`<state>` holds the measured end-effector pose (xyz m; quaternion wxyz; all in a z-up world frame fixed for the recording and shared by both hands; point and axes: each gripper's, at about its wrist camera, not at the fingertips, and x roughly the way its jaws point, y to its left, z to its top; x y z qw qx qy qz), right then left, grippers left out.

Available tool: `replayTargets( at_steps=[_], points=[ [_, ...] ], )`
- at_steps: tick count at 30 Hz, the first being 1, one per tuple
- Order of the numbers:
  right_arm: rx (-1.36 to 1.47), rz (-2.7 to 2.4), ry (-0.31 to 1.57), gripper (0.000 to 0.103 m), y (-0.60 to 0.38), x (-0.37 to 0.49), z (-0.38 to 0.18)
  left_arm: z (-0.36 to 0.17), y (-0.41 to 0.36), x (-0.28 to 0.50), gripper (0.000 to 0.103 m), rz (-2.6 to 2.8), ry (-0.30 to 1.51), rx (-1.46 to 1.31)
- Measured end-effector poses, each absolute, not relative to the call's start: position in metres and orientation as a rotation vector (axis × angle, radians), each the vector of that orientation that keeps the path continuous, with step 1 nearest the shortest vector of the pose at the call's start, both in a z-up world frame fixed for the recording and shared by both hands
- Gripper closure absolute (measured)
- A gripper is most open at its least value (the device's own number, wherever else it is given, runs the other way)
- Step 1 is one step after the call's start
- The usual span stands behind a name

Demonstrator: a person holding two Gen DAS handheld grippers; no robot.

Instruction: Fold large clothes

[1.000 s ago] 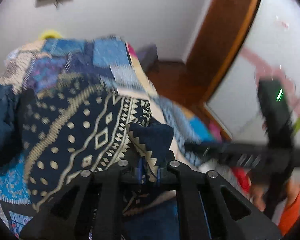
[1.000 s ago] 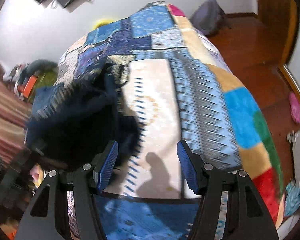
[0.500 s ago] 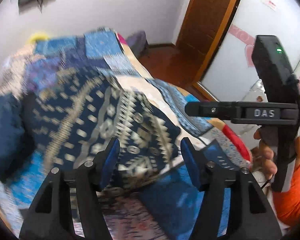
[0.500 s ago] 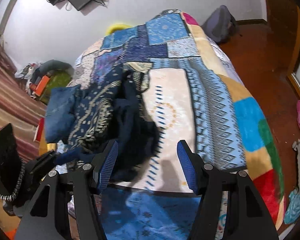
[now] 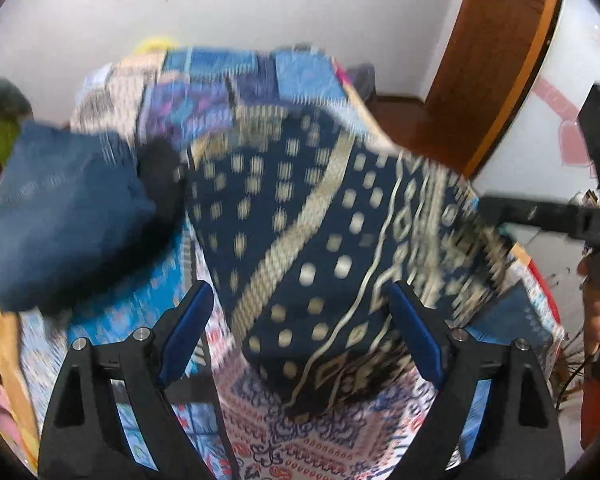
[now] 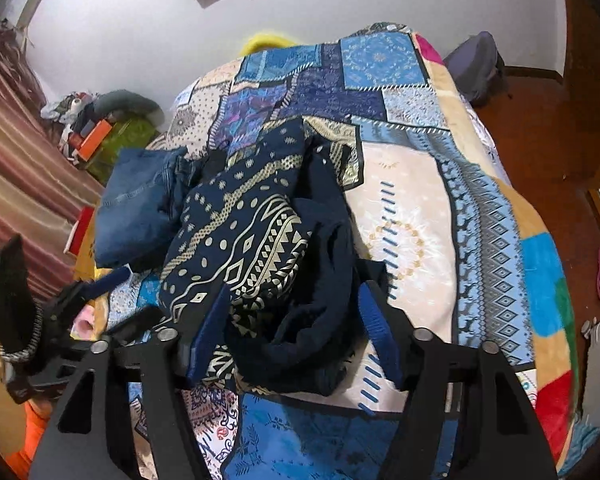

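A navy garment with a cream geometric print [image 6: 252, 248] lies bunched on the patchwork bedspread [image 6: 440, 200]; in the left wrist view it [image 5: 320, 248] is spread wide and blurred. My left gripper [image 5: 300, 332] is open just in front of its near edge, holding nothing. My right gripper [image 6: 296, 340] is open with its blue fingers [image 6: 374, 328] either side of the garment's dark folded end; it also shows at the right of the left wrist view [image 5: 572, 220]. The left gripper shows at the left of the right wrist view [image 6: 100, 284].
Folded blue jeans [image 6: 140, 204] lie on the bed left of the garment, also in the left wrist view [image 5: 64, 208]. A striped curtain [image 6: 16, 168] and clutter [image 6: 100, 128] stand left of the bed. A grey bag [image 6: 476, 64] and wooden floor [image 6: 548, 128] lie to the right.
My left gripper let go of the garment's corner, opened and drew back. The garment dropped onto the bed. My right gripper moved in so the garment's dark end lies between its open fingers.
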<state>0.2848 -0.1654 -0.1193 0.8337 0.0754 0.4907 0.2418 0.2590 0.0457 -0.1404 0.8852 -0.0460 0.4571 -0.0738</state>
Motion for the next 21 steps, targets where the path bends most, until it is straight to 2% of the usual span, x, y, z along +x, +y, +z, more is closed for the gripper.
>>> replayTargets(
  at_steps=[7, 14, 21],
  points=[
    [0.153, 0.455, 1.092, 0.034, -0.184, 0.287, -0.128, -0.172, 0.047, 0.258, 0.011, -0.172, 0.984, -0.173],
    [0.159, 0.456, 0.996, 0.032, -0.186, 0.282, -0.098, -0.175, 0.040, 0.257, 0.011, -0.161, 0.980, -0.150],
    [0.070, 0.482, 1.098, 0.031, -0.155, 0.286, -0.138, -0.174, 0.048, 0.250, 0.011, -0.195, 0.998, -0.182]
  ],
)
